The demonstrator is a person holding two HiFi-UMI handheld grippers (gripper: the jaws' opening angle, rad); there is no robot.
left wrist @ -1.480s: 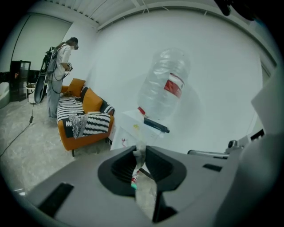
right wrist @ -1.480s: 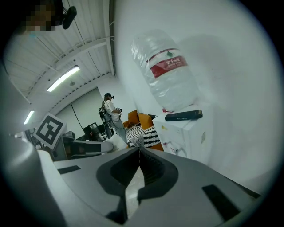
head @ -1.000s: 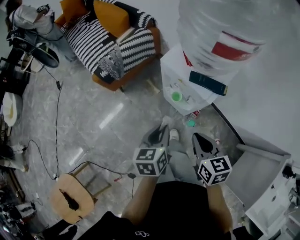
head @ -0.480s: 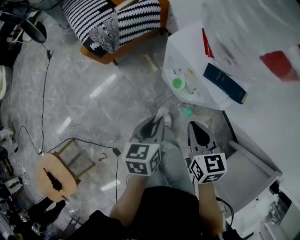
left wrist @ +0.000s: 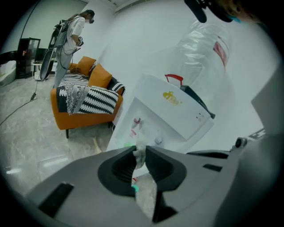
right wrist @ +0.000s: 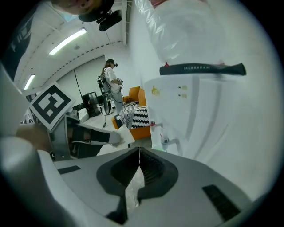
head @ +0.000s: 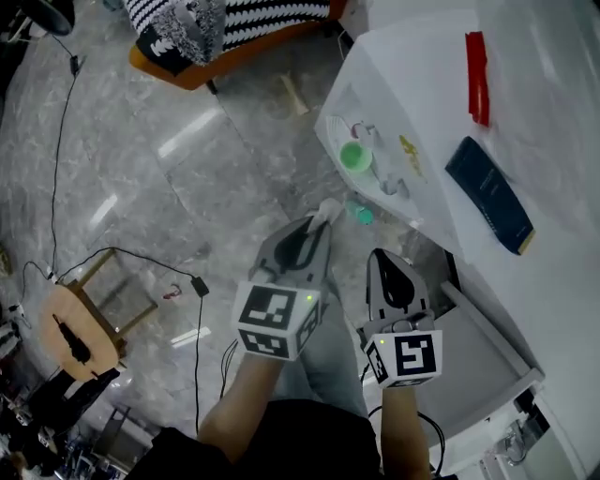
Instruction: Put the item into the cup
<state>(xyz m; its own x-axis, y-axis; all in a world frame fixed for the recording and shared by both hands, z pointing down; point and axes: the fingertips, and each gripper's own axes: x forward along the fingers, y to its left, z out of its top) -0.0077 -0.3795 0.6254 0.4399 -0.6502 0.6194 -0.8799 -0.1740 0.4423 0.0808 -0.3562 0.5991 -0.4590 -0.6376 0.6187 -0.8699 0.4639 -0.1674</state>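
Left tongs (head: 320, 217) pinch a crumpled white scrap (left wrist: 139, 156) in the air, near the water dispenser (head: 398, 80). A green cup (head: 354, 157) sits in its tap recess. Right tongs (right wrist: 139, 155) are pressed together, empty. The dispenser's yellow logo (left wrist: 171, 97) is too small to read.

Office lounge: water dispenser (head: 412, 103), striped sofa (head: 187, 21), marble floor (head: 141, 178).

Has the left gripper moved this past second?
Yes: the left gripper, clamping a crumpled white scrap, edged nearer the teal object beside the white water dispenser.
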